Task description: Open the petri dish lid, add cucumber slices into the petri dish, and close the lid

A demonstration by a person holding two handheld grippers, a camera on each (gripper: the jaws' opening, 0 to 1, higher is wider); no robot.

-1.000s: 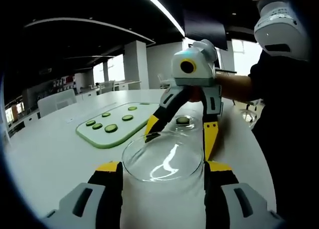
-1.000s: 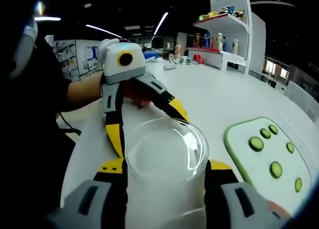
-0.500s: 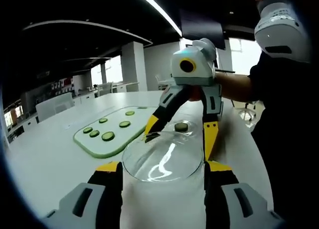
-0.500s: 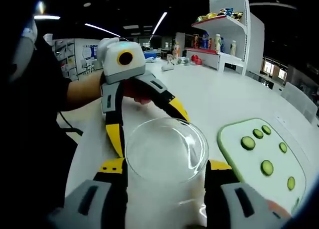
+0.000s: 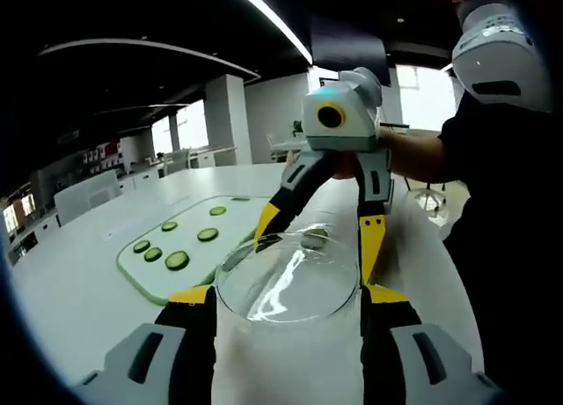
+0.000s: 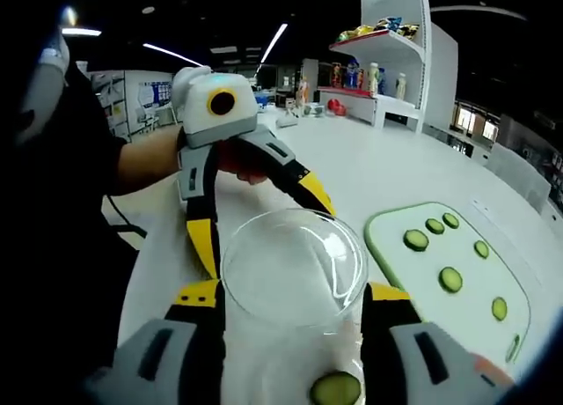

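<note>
The clear petri dish lid (image 5: 288, 277) is hanging in the air between both grippers, tilted up on edge so its round face is looking toward each camera. In the left gripper view it is sitting right between the left gripper's (image 5: 286, 292) yellow-tipped jaws, which are spread about as wide as the lid and pressing against its rim on either side. Coming in from the far side, the right gripper (image 5: 314, 233) is reaching down with its own yellow-and-black jaws straddling the lid's upper rim.

In the right gripper view the same lid (image 6: 293, 267) is filling the gap between the right gripper's (image 6: 292, 294) jaws, again opened to the lid's width and bracing its edges, while the left gripper (image 6: 258, 218) is coming in from across, its jaws flanking the lid's far rim. So both grippers are clamping the one lid together.

Below the lid, a cucumber slice (image 6: 335, 389) is lying between the right gripper's jaws at the bottom of the right gripper view; through the glass, a slice (image 5: 315, 234) is also showing faintly in the left gripper view.

Off to the side, the pale green-rimmed cutting board (image 6: 380, 249) is resting on the white table (image 6: 378, 167), carrying more cucumber slices (image 6: 450, 279). A person's dark sleeve (image 6: 70, 150) is framing the left.
</note>
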